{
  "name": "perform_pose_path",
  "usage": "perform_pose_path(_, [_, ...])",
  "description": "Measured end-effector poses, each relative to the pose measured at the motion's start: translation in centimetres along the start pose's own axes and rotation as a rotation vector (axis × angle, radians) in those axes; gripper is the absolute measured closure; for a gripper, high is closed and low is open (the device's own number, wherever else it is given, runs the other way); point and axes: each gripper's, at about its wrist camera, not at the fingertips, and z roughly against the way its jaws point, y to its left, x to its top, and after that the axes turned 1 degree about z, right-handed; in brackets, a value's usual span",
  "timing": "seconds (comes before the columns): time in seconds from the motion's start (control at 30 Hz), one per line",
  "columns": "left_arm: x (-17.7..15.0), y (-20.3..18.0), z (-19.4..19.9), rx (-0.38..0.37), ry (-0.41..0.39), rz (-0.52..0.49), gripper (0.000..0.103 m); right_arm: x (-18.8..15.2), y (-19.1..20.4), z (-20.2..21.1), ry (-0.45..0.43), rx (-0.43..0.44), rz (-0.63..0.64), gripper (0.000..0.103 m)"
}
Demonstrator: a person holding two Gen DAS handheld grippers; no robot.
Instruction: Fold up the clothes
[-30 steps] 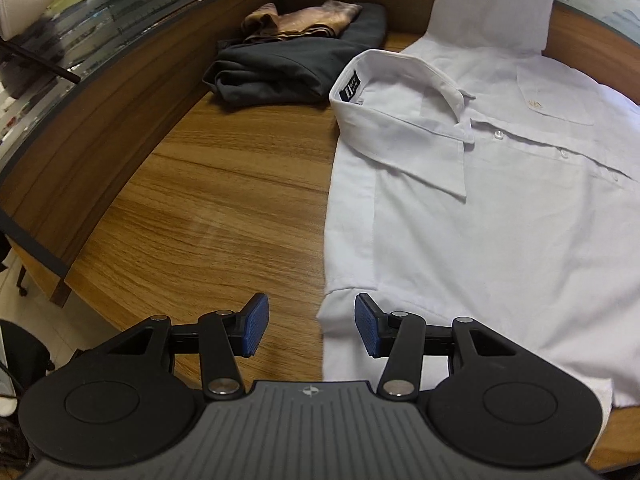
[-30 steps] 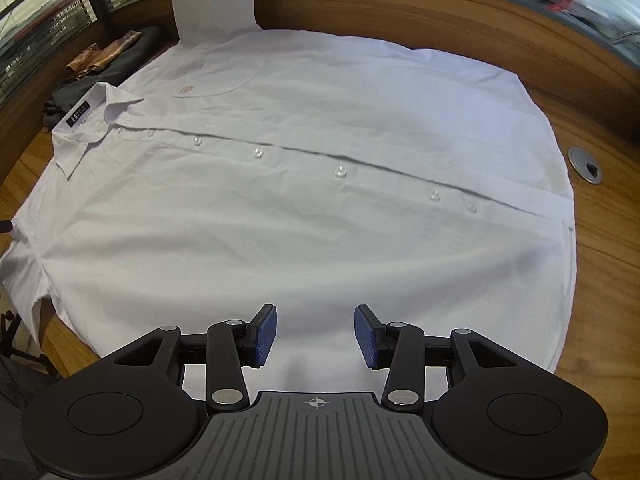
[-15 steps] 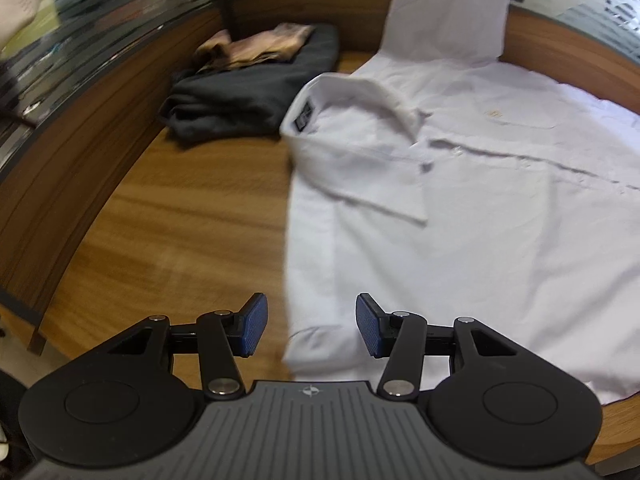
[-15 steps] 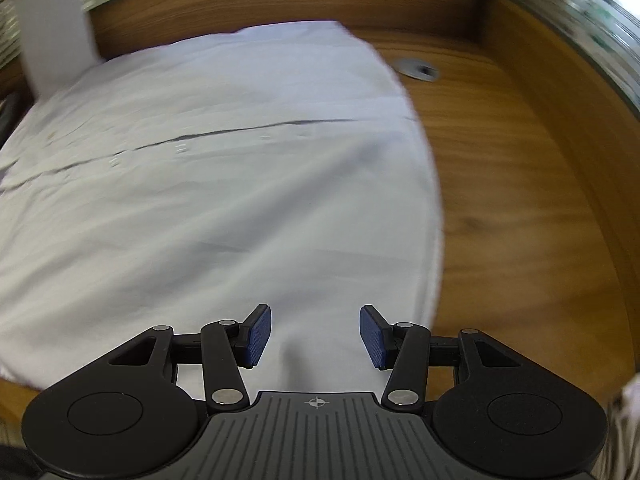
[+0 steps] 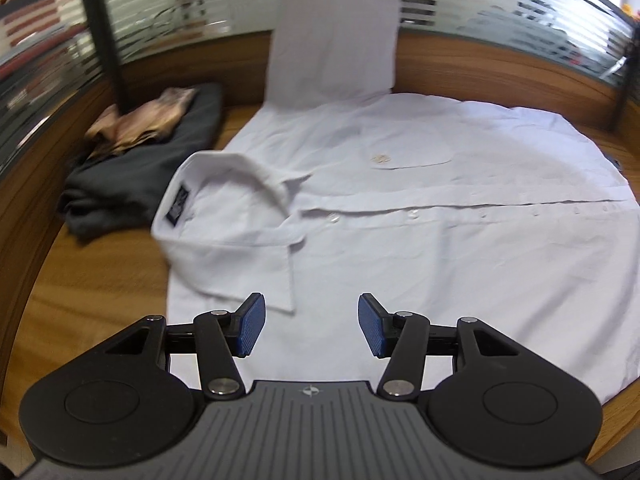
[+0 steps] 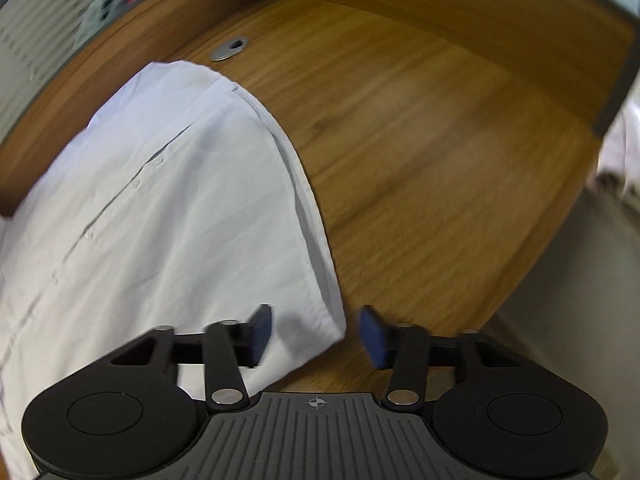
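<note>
Your shirt (image 5: 460, 248) lies flat and buttoned across the desk (image 6: 420, 140), one sleeve draped up the back wall; no fold made yet. Your left gripper (image 5: 308, 326) hangs wide, empty, over the near shoulder. Your right gripper (image 6: 314, 334) is closing around the near hem corner, seemingly not pinching yet.
</note>
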Motion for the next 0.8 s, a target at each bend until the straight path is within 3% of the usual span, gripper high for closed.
perform_pose_path(0.03, [0.2,-0.2,-0.1,-0.006,0.000,-0.010,0.045,-0.1,-0.2,0.1,-0.001,0.009,-0.029,0.081])
perform_pose_path(0.13, [0.6,-0.8,-0.4,-0.017,0.002,-0.034,0.045,-0.2,-0.9,0.3,-0.011,0.020,-0.099,0.091])
perform_pose_path(0.37, [1.3,-1.4,-1.2,-0.033,0.009,-0.069,0.043,-0.4,-0.9,0.2,-0.024,-0.005,-0.104,0.092])
perform_pose_path(0.5, [1.0,-1.2,-1.6,-0.031,0.017,-0.068,0.043,-0.2,-0.5,0.1,-0.019,-0.028,-0.067,0.088])
perform_pose_path(0.57, [0.6,-0.8,-1.7,-0.023,0.022,-0.059,0.043,0.0,-0.4,0.3,-0.021,-0.045,-0.042,0.080])
perform_pose_path(0.8, [-1.5,1.4,-1.1,0.019,0.046,-0.010,0.043,0.1,1.8,1.9,-0.080,-0.013,0.236,0.061])
